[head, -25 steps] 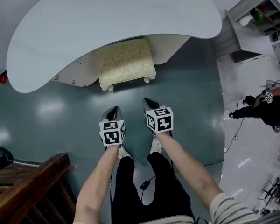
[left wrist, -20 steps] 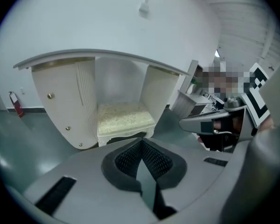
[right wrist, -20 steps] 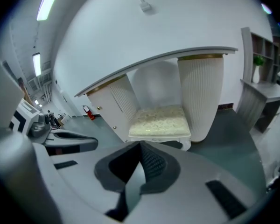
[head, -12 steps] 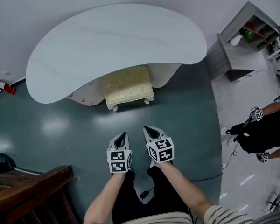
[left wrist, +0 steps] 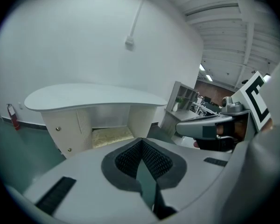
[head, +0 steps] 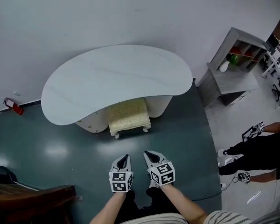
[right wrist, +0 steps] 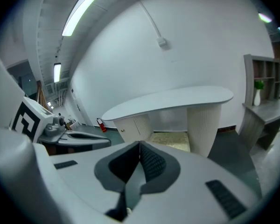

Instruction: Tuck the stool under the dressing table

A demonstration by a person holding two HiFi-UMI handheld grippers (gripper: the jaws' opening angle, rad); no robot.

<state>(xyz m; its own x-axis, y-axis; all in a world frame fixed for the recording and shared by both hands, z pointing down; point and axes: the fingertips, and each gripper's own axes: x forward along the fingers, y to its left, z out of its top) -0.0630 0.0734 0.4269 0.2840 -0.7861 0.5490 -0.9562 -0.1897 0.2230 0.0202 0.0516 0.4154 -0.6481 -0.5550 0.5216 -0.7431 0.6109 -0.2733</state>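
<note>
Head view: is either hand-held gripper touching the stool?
No, the left hand-held gripper and right hand-held gripper sit shut over the floor, apart from the stool partly under the dressing table.

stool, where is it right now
In the head view the stool sits mid-frame, mostly tucked under the near edge of the dressing table, on the dark green floor.

Teal floor (head: 51,148) bears dressing table (head: 116,78); stool (head: 128,115) tucked beneath.

Head view: high, steeply downward. Both gripper views: low, forward-facing. All share the white kidney-shaped dressing table (head: 116,80).
</note>
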